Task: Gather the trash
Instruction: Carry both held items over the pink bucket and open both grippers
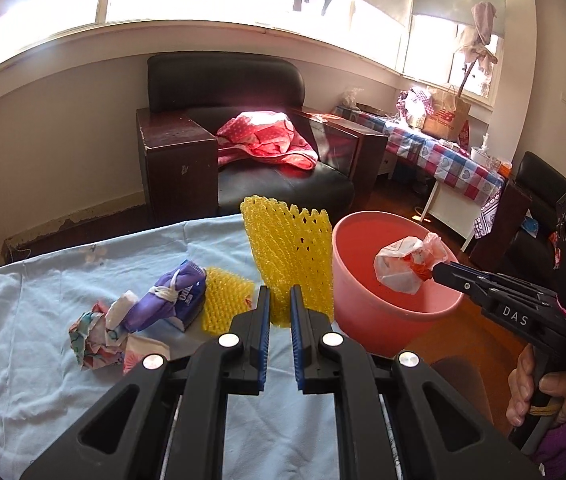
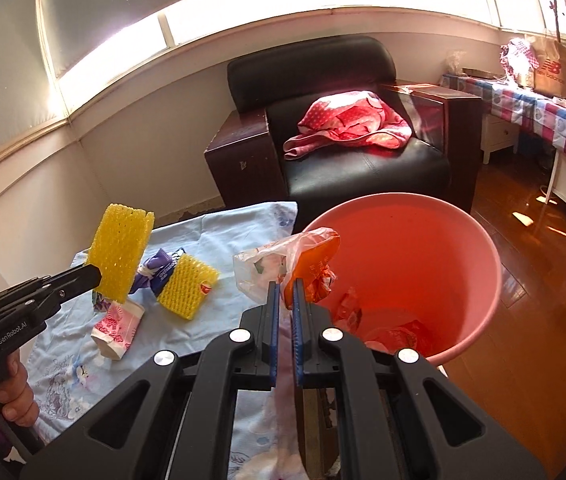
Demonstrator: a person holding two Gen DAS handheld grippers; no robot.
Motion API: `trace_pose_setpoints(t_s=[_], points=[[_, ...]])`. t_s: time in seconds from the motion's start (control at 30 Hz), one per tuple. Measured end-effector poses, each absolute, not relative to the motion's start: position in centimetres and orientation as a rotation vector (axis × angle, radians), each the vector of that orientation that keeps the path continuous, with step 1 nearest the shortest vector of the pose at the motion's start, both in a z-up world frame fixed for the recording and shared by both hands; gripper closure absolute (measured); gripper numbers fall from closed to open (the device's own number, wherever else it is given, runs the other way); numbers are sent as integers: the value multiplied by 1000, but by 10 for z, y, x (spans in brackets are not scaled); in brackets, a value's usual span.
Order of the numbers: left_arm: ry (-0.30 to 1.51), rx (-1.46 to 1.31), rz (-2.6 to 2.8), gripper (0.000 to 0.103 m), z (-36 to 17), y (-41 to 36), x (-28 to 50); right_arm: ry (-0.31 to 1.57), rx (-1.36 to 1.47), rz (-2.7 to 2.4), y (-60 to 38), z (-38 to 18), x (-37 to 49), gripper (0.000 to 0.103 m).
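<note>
My left gripper (image 1: 280, 294) is shut on a yellow foam net sleeve (image 1: 289, 252), held upright above the table; in the right wrist view the same gripper (image 2: 97, 276) carries that sleeve (image 2: 119, 250). My right gripper (image 2: 286, 286) is shut on a crumpled white and orange plastic bag (image 2: 283, 264), which hangs at the rim of the pink bucket (image 2: 479, 240). From the left wrist view the bag (image 1: 407, 264) sits over the bucket (image 1: 347, 240), pinched by the right gripper (image 1: 437, 270). Some wrappers lie in the bucket's bottom (image 2: 395, 336).
On the light blue cloth (image 1: 43, 312) lie a second yellow foam net (image 1: 225, 300), a purple packet (image 1: 179, 300), crumpled patterned paper (image 1: 91, 340) and a pink paper cup (image 2: 117, 330). A black armchair (image 2: 363, 152) with a red cloth stands behind. A checked-cloth table (image 1: 443, 152) is at right.
</note>
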State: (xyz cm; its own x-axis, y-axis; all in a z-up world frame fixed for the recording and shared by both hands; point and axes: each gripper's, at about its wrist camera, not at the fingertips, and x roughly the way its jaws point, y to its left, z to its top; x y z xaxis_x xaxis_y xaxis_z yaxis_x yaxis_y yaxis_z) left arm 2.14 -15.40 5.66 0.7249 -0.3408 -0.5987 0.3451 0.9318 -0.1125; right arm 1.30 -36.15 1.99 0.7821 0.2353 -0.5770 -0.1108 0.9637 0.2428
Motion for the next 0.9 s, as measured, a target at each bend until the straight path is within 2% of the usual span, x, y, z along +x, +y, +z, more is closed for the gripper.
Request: trace_pose_setpoints(t_s=[0.43, 0.9], points=[[698, 123, -491, 94, 40, -249, 44, 650, 238, 69, -420, 1, 10, 96], [790, 180, -528, 94, 6, -298, 68, 684, 271, 54, -438, -16, 19, 96]])
